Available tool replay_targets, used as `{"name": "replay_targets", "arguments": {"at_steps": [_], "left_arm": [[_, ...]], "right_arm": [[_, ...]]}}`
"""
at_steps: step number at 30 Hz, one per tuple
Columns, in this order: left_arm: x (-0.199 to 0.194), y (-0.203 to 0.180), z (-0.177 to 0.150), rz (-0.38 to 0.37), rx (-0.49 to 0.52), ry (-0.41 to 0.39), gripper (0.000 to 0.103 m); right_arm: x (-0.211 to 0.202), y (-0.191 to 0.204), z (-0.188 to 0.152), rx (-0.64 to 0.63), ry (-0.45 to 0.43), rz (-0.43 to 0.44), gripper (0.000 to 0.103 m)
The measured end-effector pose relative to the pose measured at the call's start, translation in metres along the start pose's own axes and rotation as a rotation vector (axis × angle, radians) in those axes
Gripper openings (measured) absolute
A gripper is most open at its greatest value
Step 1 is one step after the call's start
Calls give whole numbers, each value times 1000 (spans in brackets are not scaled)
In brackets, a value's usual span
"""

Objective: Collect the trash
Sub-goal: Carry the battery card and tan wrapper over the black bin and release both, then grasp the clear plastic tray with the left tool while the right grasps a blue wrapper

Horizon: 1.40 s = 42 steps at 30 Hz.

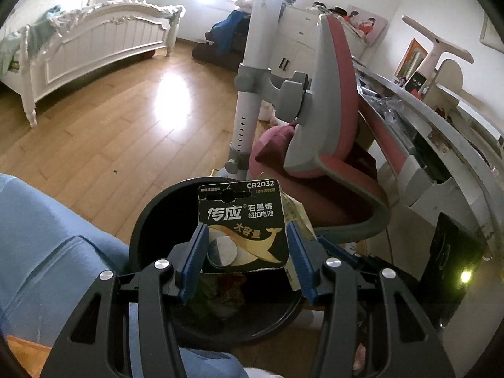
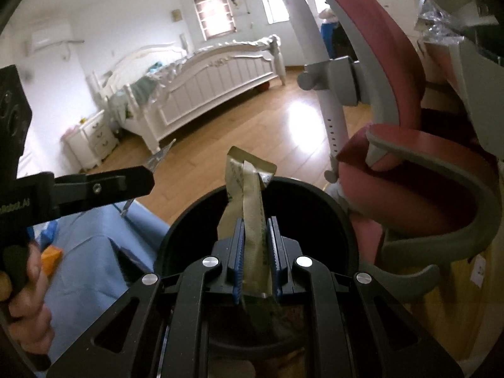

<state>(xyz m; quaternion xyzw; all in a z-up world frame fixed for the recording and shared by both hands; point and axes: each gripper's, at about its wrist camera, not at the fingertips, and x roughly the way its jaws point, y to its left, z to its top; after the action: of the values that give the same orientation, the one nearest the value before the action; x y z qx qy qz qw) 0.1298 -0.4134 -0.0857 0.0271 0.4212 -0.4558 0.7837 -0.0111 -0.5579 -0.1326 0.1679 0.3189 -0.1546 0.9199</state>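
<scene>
We are in a bedroom with a pale wooden floor (image 1: pixel 104 132), a white carved bed (image 1: pixel 94 44) and a pink-and-grey desk chair (image 1: pixel 334 145) pulled up to a cluttered desk (image 1: pixel 447 132). Our left gripper (image 1: pixel 245 245) has its blue-padded fingers (image 1: pixel 197 252) pinching the edges of a black battery blister card printed CR2032 (image 1: pixel 242 220), held over the round black trash bin (image 1: pixel 148 220). Our right gripper (image 2: pixel 255 255) has its fingers pressed together on a crumpled gold-green wrapper (image 2: pixel 250 195) above the same bin.
</scene>
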Motion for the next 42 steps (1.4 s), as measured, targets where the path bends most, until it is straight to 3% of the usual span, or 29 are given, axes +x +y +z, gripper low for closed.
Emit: {"name": "replay_targets", "arguments": {"at_steps": [2, 5, 7, 9, 13, 19, 26, 31, 34, 38, 39, 42], "left_arm": [[3, -2, 2, 4, 14, 7, 51], [4, -3, 4, 5, 18, 18, 53], [0, -3, 5, 7, 14, 12, 62], [-6, -5, 6, 13, 21, -5, 72], [-25, -7, 5, 20, 39, -25, 82], [-76, 6, -4, 74, 29, -85, 82], [-160, 69, -31, 308, -74, -144, 82], [-206, 130, -58, 507, -170, -162, 82], [-210, 153, -67, 555, -197, -122, 82], [-199, 178, -75, 562, -206, -59, 82], [-197, 182, -77, 580, -205, -51, 81], [-188, 200, -82, 583, -228, -4, 56]], "right_arm": [[2, -2, 0, 7, 7, -5, 16], [4, -4, 0, 28, 19, -10, 27], [5, -6, 0, 37, 27, -11, 53], [3, -6, -1, 55, 19, -5, 71], [-2, 4, -2, 45, 28, 8, 71], [-9, 37, -2, -4, 45, 62, 71], [-13, 104, 2, -73, 92, 223, 71], [-6, 177, 11, -163, 160, 379, 71], [5, 225, 16, -220, 215, 447, 71], [30, 278, 19, -285, 301, 459, 71], [39, 289, 19, -294, 332, 454, 71], [62, 311, 17, -315, 405, 435, 70]]}}
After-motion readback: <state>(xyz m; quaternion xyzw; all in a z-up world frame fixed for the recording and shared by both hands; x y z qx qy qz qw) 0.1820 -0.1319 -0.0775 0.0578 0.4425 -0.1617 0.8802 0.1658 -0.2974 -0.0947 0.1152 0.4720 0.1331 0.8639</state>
